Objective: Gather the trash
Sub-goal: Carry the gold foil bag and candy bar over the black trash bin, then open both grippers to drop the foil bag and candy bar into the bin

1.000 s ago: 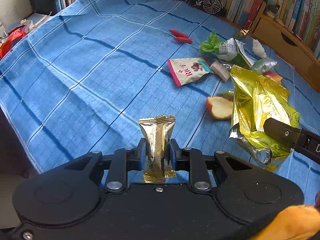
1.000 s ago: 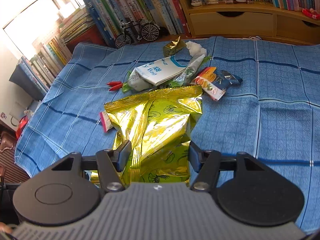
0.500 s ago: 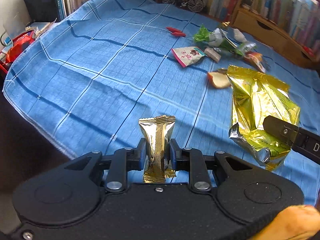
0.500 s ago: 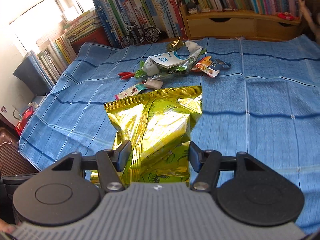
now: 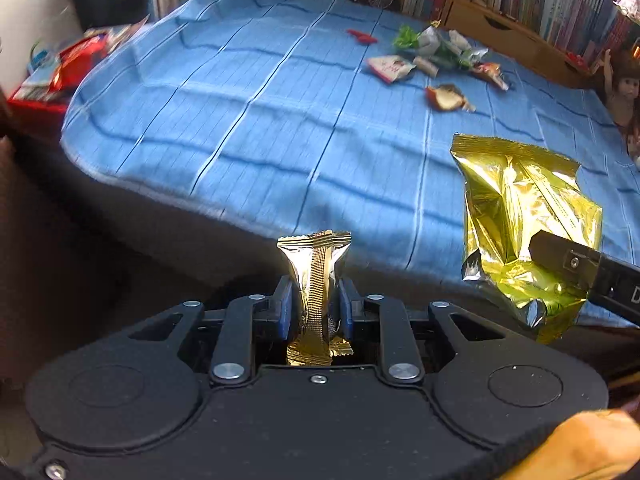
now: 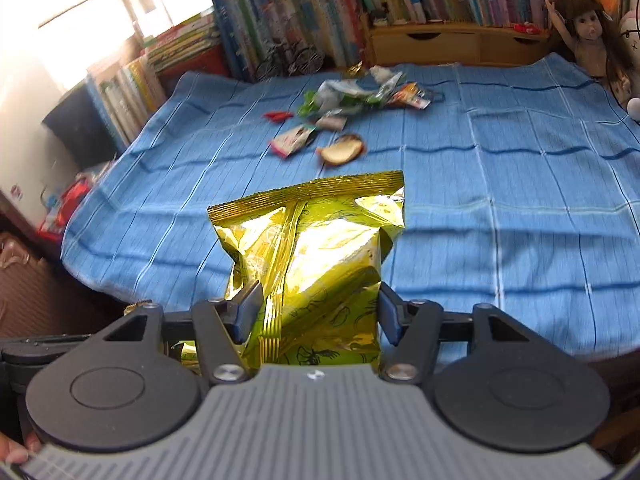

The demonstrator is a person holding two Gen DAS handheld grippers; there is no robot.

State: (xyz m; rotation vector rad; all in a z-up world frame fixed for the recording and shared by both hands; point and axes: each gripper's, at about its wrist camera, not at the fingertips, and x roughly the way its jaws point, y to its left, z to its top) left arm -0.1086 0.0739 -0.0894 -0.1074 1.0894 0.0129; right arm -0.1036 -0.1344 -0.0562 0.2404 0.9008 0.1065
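Left gripper (image 5: pixel 314 306): black plastic, blue pads, jaws nearly together and clamped on a small gold wrapper (image 5: pixel 316 276), a narrow foil sachet with crimped ends and a ribbed centre seam, upright, held off the near edge of the cloth. Right gripper (image 6: pixel 316 312): grey ribbed body, black linkages, jaws about half apart and pressed on both sides of a big bag (image 6: pixel 312 264), crinkled yellow-gold foil with a serrated top seal and dark line drawings, puffed and creased, also lifted over the near edge; the same bag (image 5: pixel 524 232) shows at the right in the left view, with one black finger across it. Cloth (image 6: pixel 520 184): blue woven fabric with a darker and paler check, rumpled, draped over its near and left edges. Litter toward the far edge, well apart from both grippers: a pink-edged sachet (image 6: pixel 292 140), flat; a bread piece (image 6: pixel 342 152), rounded, pale with brown crust; a heap of wrappers (image 6: pixel 360 92), green, white and orange film, crumpled; a small red scrap (image 6: pixel 278 115). Beyond the far edge: books (image 6: pixel 304 12) in upright rows, a wooden drawer unit (image 6: pixel 452 46), a doll (image 6: pixel 592 28) at the far right corner.
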